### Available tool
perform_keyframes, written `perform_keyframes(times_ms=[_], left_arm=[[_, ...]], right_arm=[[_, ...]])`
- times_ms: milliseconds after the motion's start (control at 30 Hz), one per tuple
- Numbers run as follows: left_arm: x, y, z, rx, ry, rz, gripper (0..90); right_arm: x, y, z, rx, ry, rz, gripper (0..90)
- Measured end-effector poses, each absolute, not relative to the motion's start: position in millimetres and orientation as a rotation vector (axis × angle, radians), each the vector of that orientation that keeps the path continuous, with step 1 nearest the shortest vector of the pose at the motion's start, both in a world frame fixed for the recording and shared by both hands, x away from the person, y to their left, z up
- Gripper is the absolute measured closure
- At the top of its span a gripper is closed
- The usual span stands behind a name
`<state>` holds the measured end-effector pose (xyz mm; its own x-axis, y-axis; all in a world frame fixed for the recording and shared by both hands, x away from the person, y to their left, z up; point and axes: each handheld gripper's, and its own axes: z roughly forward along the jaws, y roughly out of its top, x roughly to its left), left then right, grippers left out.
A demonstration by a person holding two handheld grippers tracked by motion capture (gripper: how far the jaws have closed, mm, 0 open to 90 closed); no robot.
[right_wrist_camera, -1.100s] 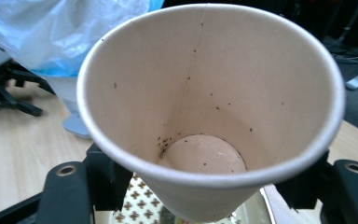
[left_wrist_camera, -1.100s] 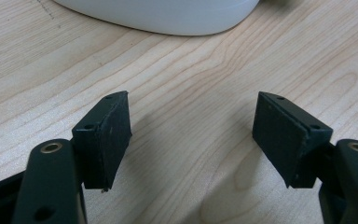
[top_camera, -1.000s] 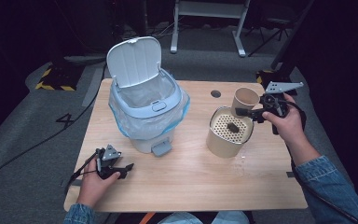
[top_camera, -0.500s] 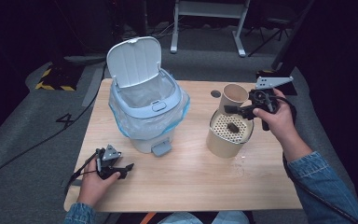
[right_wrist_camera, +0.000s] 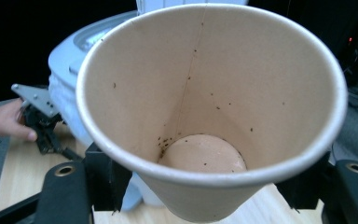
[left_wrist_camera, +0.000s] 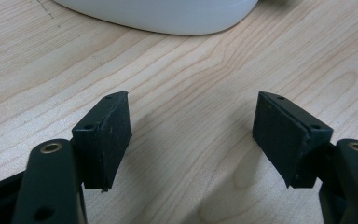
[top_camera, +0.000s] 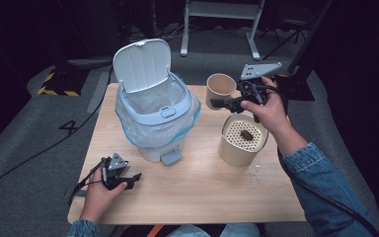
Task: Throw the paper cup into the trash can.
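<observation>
The right gripper (top_camera: 224,102) is holding the paper cup (top_camera: 220,89) clamped between its fingers, above the surface's (top_camera: 202,197) far edge beside the bin (top_camera: 155,118). The left gripper (top_camera: 131,178) is resting near the front edge, fingers apart.

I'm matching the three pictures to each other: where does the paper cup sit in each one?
High view: paper cup upper middle, held in the right gripper beside the bin.
Left gripper view: no cup; wood table and the bin's white base.
Right gripper view: cup centre, between the jaws.
Shared landmark: the bin.
</observation>
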<state>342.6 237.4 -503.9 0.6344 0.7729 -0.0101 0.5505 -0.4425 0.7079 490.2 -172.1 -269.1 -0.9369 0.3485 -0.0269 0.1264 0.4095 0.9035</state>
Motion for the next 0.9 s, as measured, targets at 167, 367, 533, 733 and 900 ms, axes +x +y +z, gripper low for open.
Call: perform_keyframes(times_ms=[167, 367, 533, 733, 900], left_arm=[[342.6, 237.4, -503.9, 2.162, 1.028, 0.414, 28.2], [342.8, 237.5, -503.9, 2.162, 1.028, 0.409, 28.2], [342.8, 237.6, -503.9, 2.161, 1.028, 0.408, 28.2], [342.8, 237.6, -503.9, 2.162, 1.028, 0.409, 28.2], [342.7, 237.5, -503.9, 2.162, 1.028, 0.409, 28.2]], right_arm=[[493.7, -140.1, -257.2, 0.376, 2.433, 1.577, 30.5], [497.4, -108.4, -249.0, 0.375, 2.407, 1.602, 30.4], [500.1, -85.2, -252.1, 0.378, 2.414, 1.610, 30.1], [505.6, -70.1, -258.7, 0.396, 2.444, 1.580, 29.9], [510.5, -61.2, -263.0, 0.417, 2.458, 1.574, 29.7]])
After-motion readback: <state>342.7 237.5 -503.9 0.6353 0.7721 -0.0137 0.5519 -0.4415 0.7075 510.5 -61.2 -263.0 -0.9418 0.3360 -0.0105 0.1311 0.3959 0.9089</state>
